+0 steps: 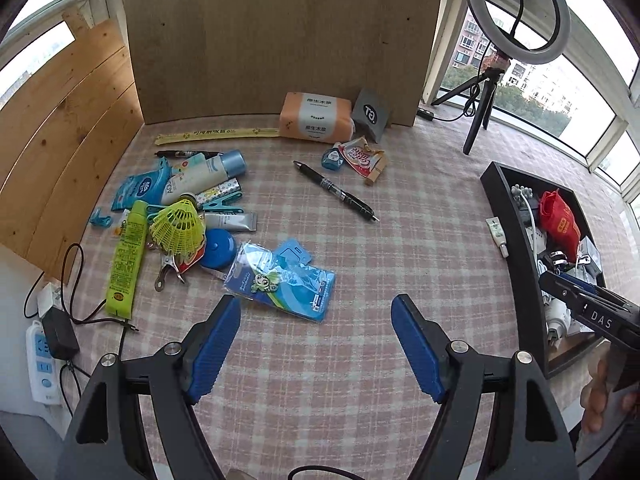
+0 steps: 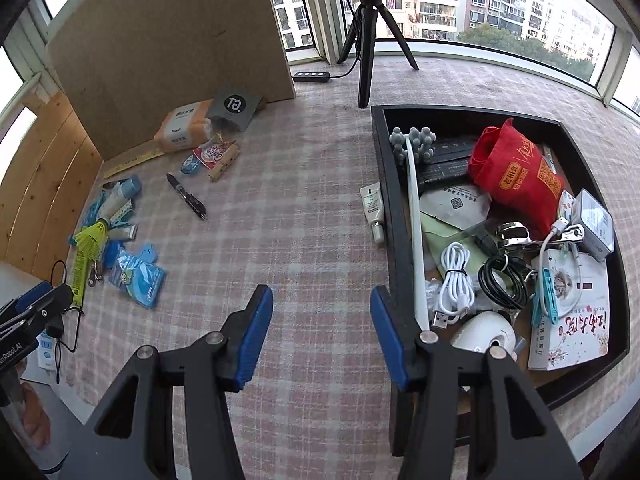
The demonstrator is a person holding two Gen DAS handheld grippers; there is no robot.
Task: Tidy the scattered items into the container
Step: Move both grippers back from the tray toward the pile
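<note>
The container point(image 2: 390, 184), a black tray already holding many things, sits at two o'clock of the right gripper point(image 2: 322, 336), whose fingers gape empty over the table point(image 2: 304, 184). The left gripper point(image 1: 316, 344) is spread wide, grasping nothing, with scattered items point(image 1: 180, 216) at ten o'clock.

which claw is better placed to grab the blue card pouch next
Left. The left claw hangs open with nothing in it, just short of the blue card pouch. The right claw is also empty but sits by the black tray, with the pouch farther off to its left.
</note>
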